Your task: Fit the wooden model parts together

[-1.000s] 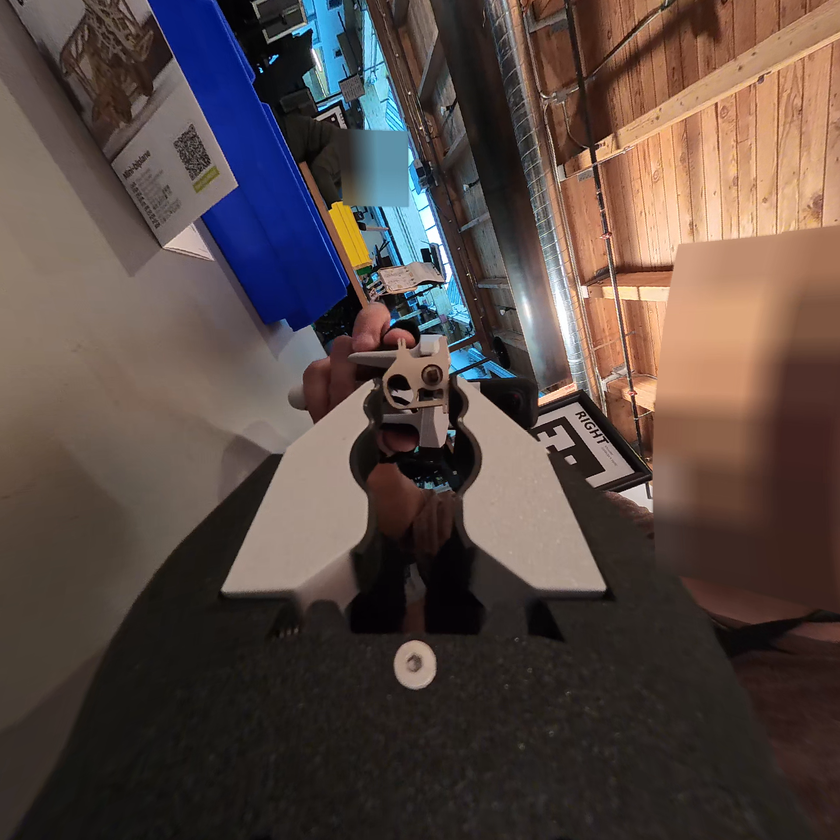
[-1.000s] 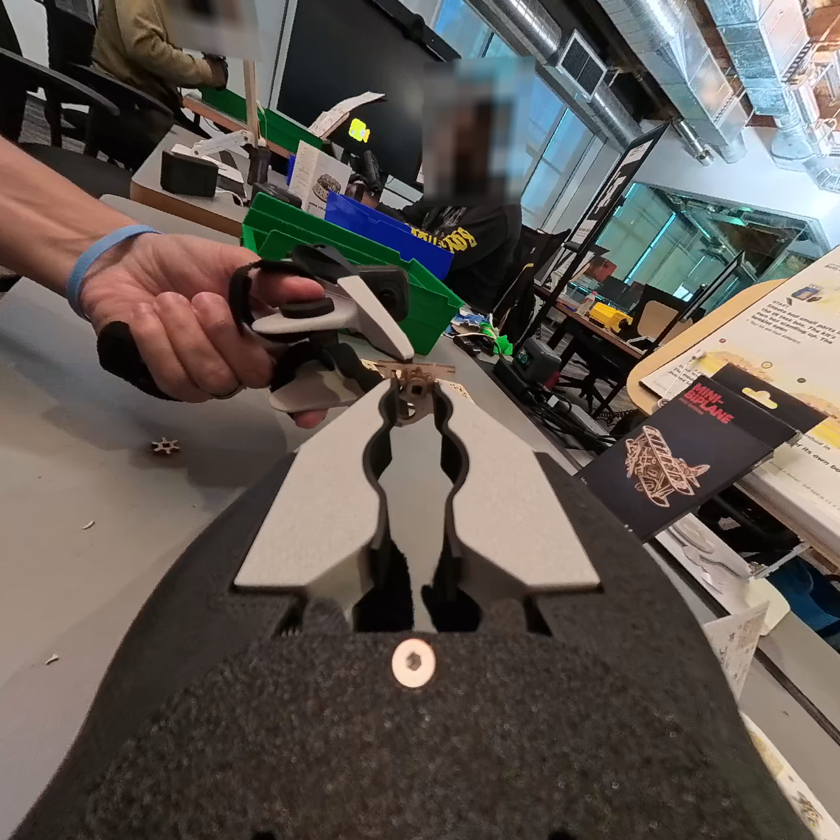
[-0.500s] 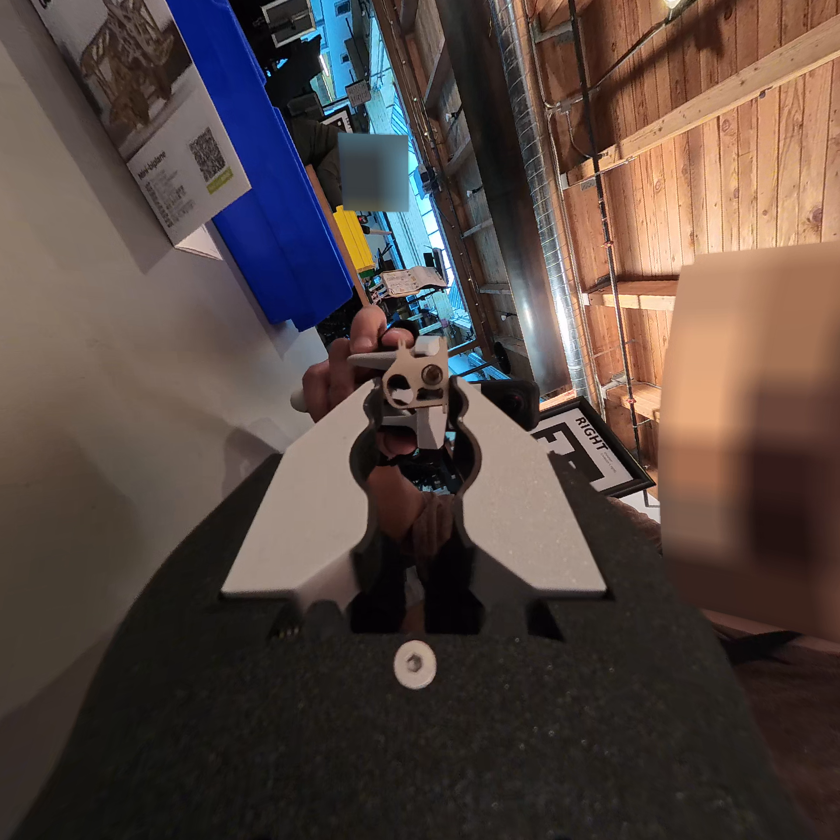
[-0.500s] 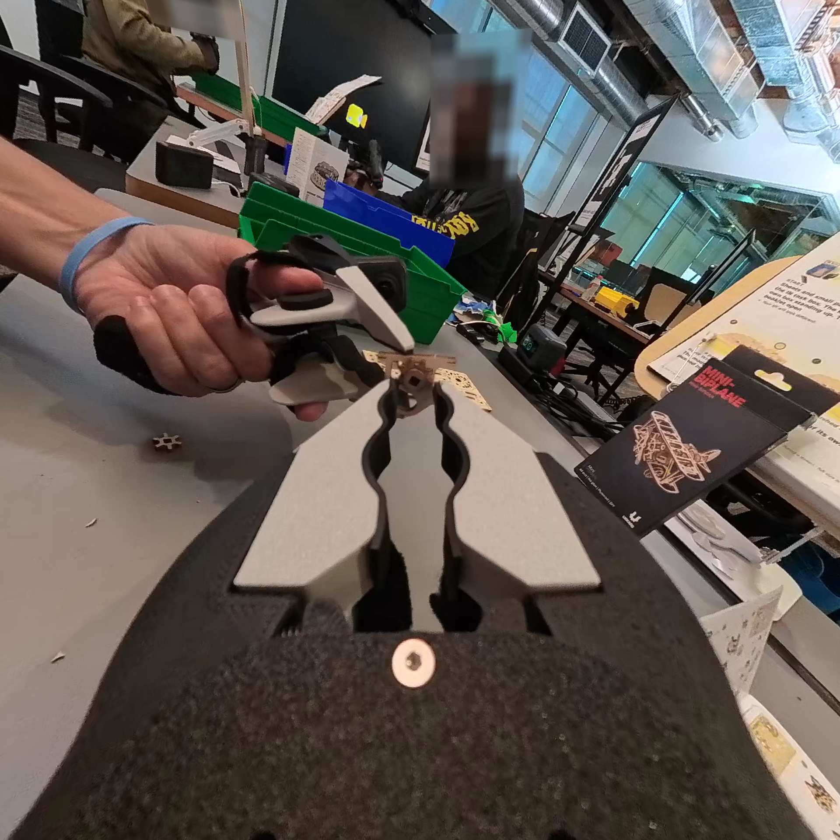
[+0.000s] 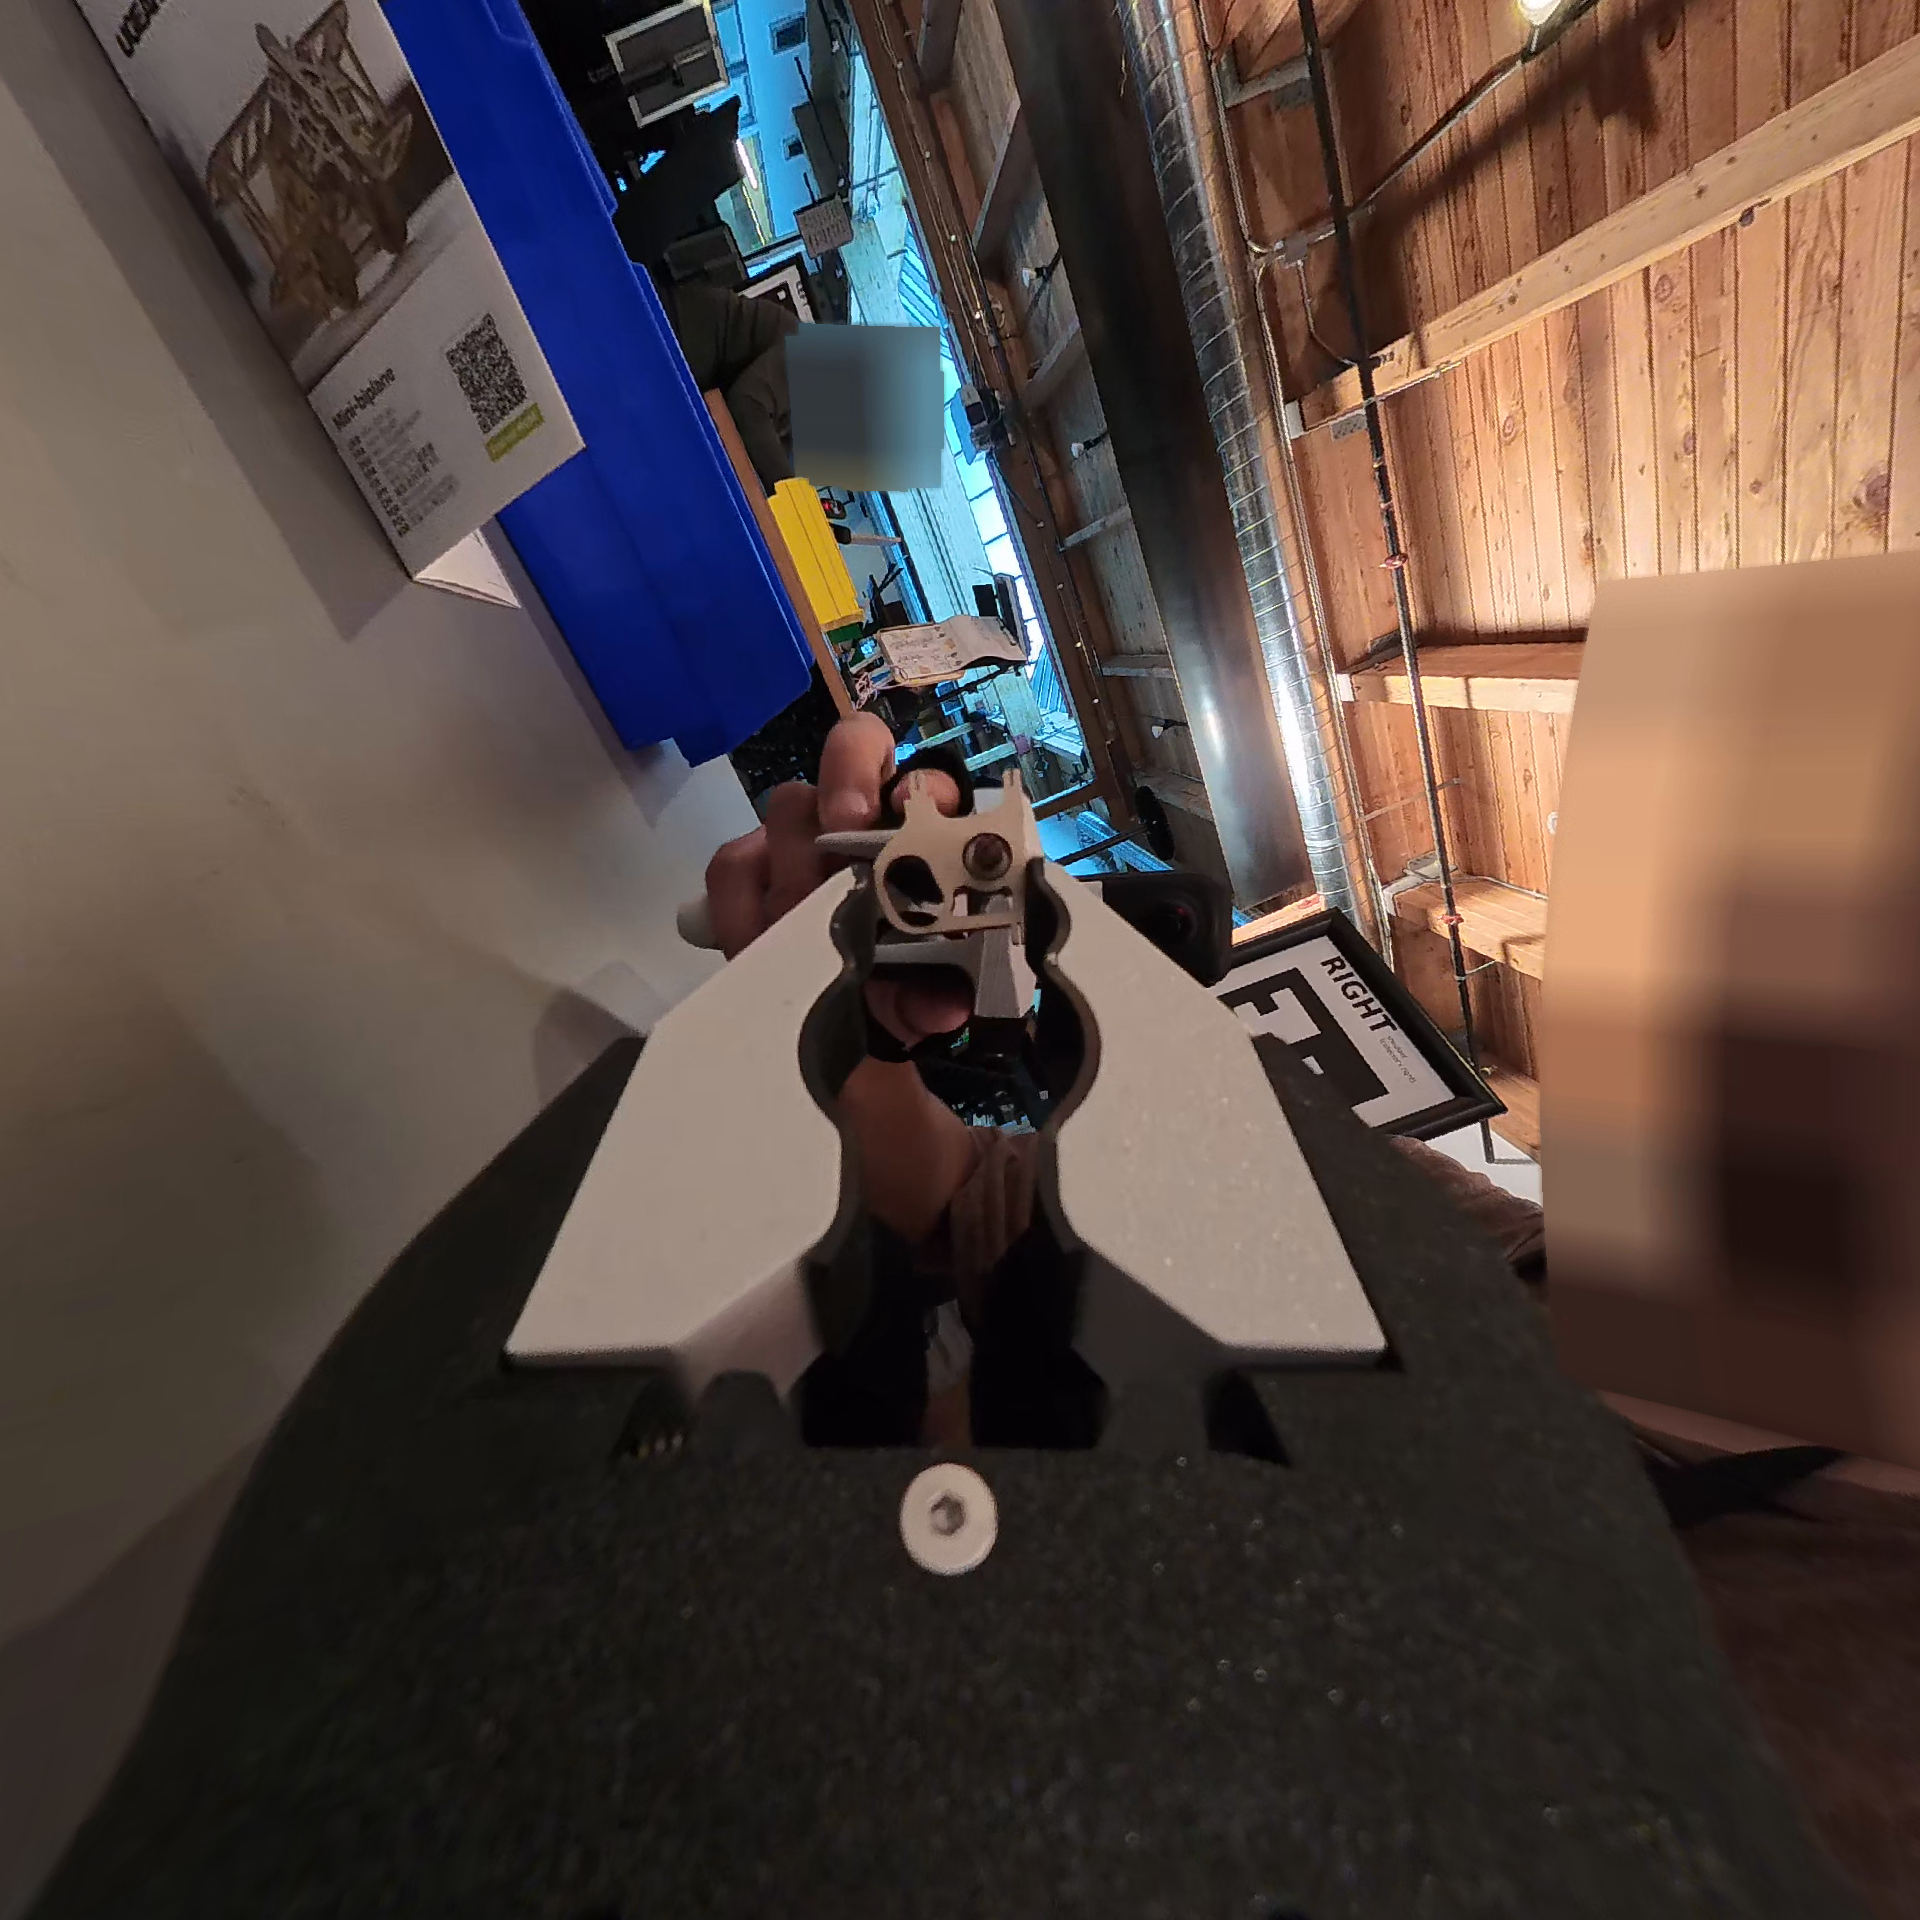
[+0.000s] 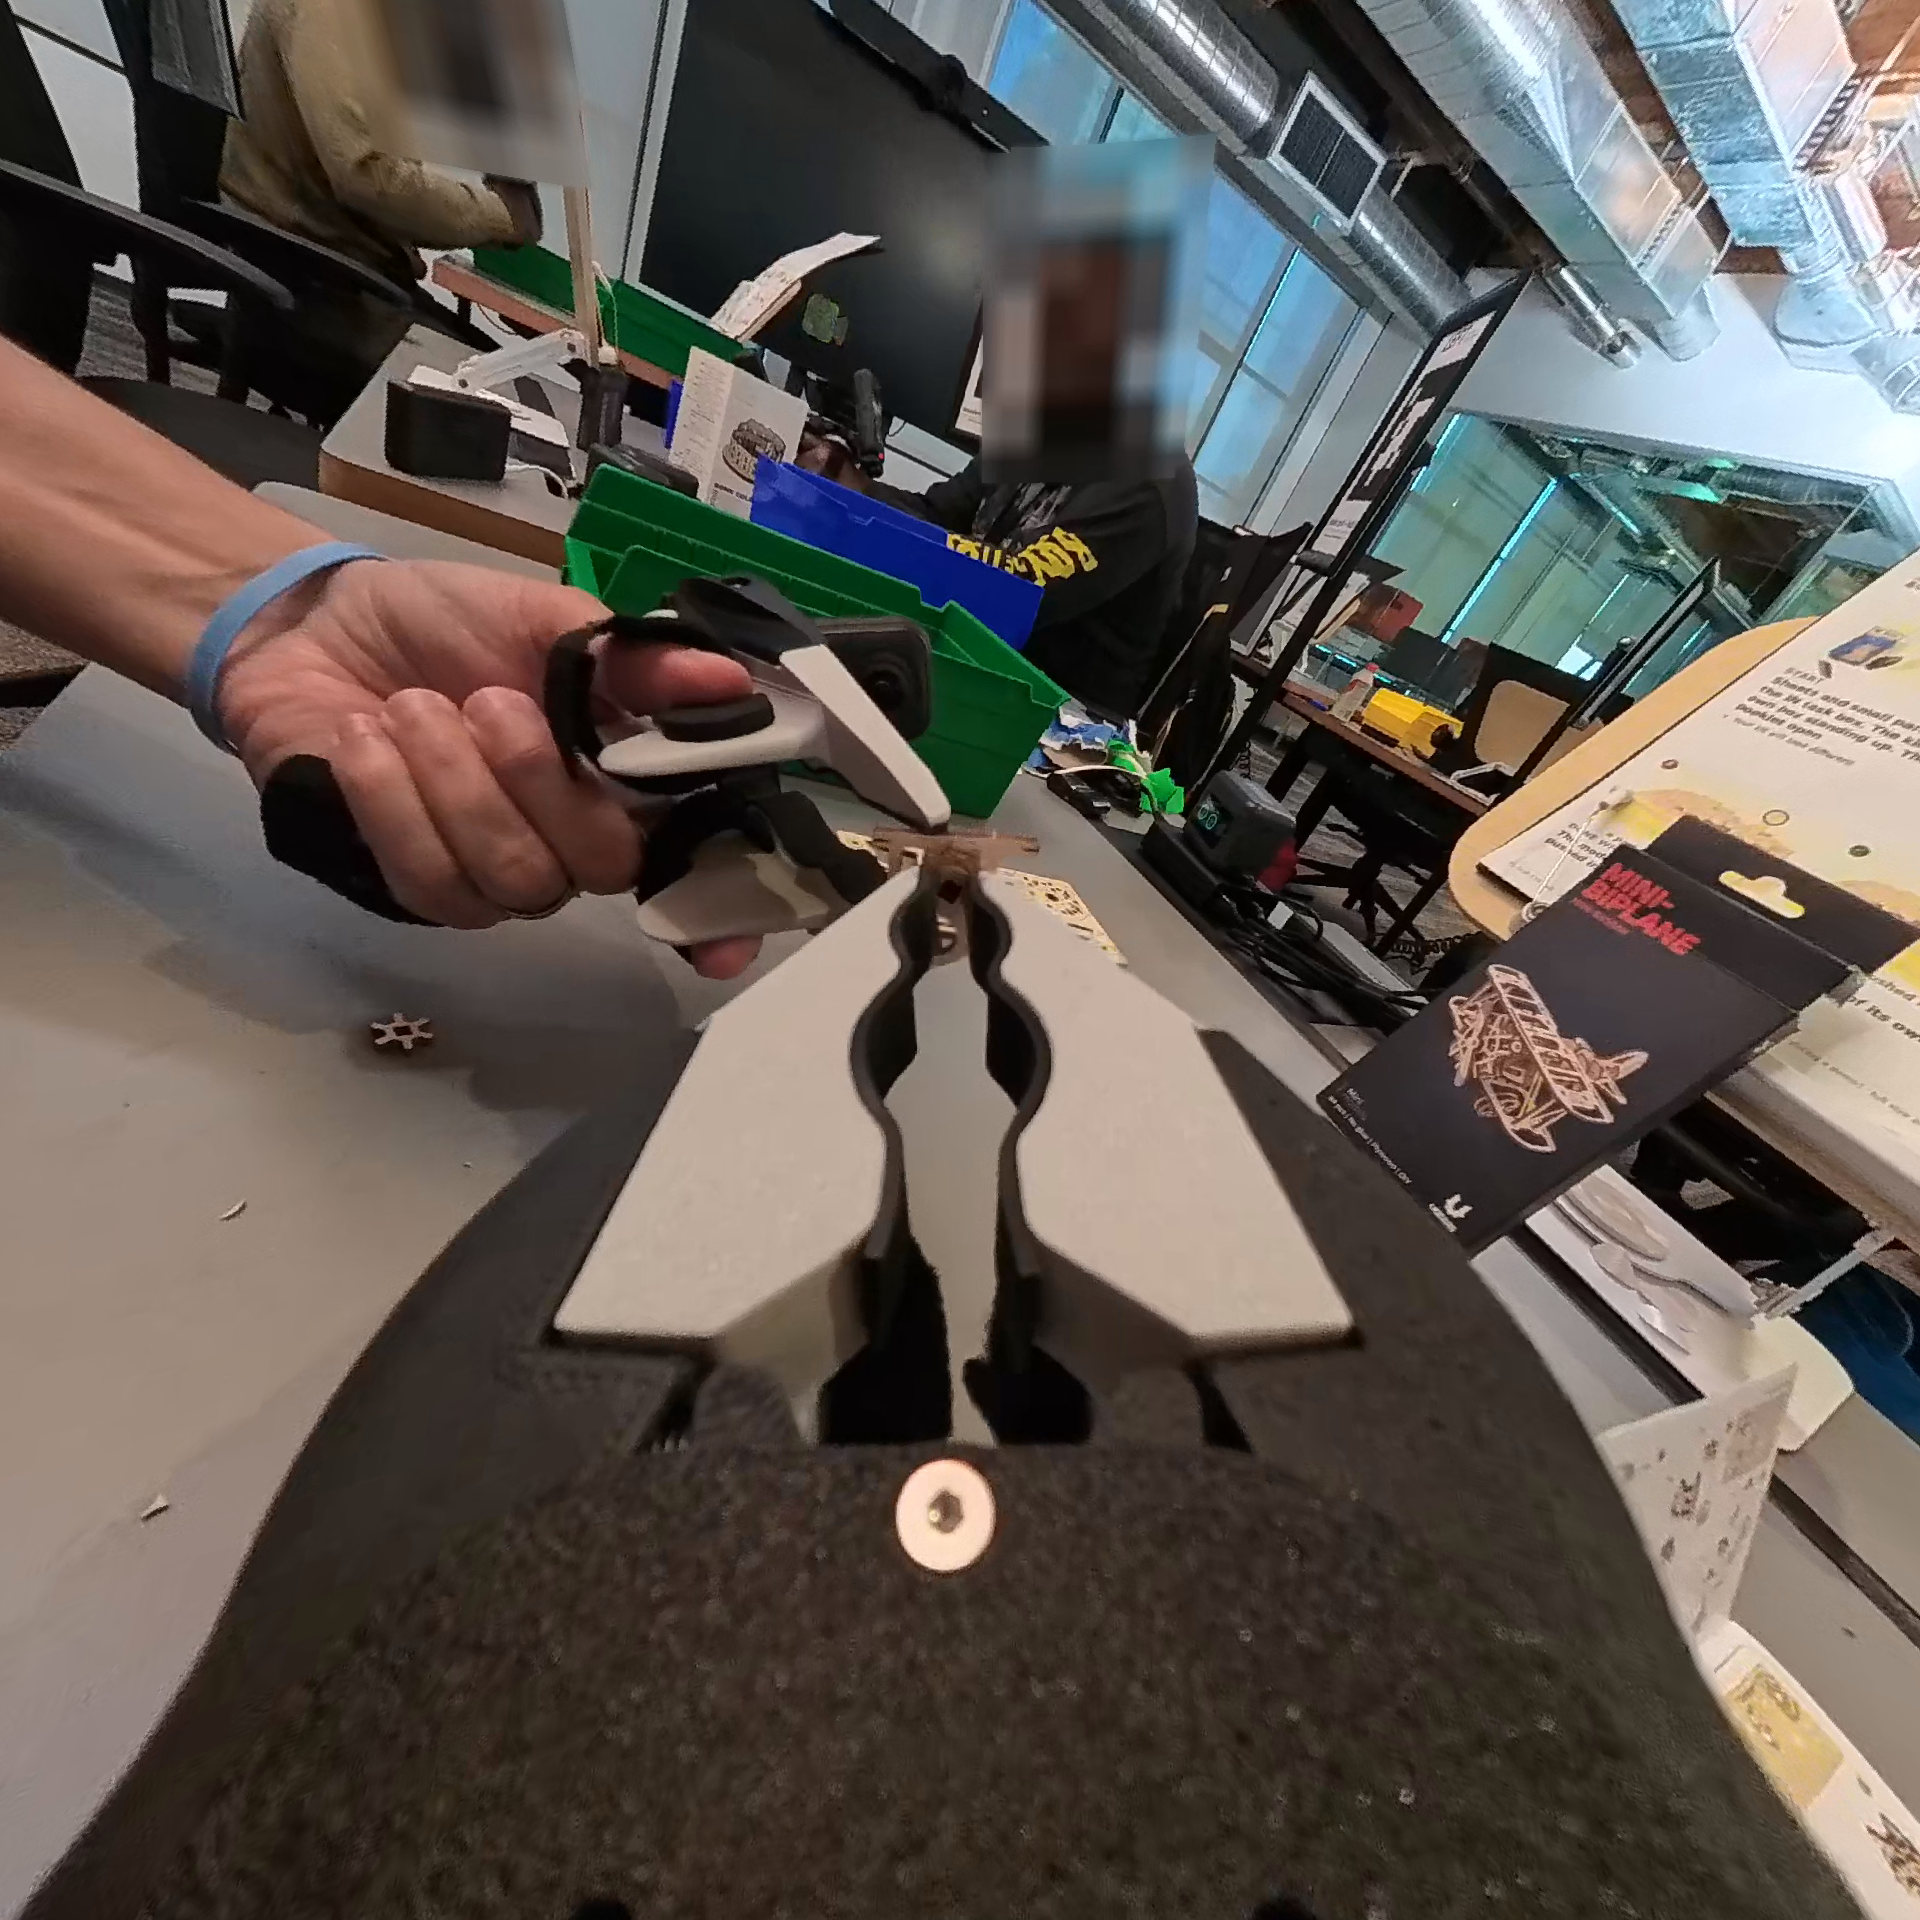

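Note:
In the left wrist view, my left gripper (image 5: 951,894) is shut on a pale flat wooden part (image 5: 935,868) with cut-outs, held in the air. A dark peg (image 5: 983,854) sits in one hole. The right gripper's finger (image 5: 1003,977) shows just behind the part. In the right wrist view, my right gripper (image 6: 948,888) is shut on a small dark wooden piece (image 6: 948,891), pressed up against the thin wooden part (image 6: 961,850). The left gripper (image 6: 883,831), held by a hand, pinches that part from the left. How the pieces join is hidden by the fingertips.
A small wooden gear (image 6: 400,1032) lies on the grey table (image 6: 208,1195) at left. A sheet of parts (image 6: 1070,909) lies beyond the grippers. Green bins (image 6: 966,686) and a blue bin (image 6: 894,540) stand behind. A black kit card (image 6: 1558,1049) leans at right. People sit at farther tables.
The right gripper's jaws have drawn closer together on the small piece. Both grippers stay tip to tip, with only a slight shift of the views.

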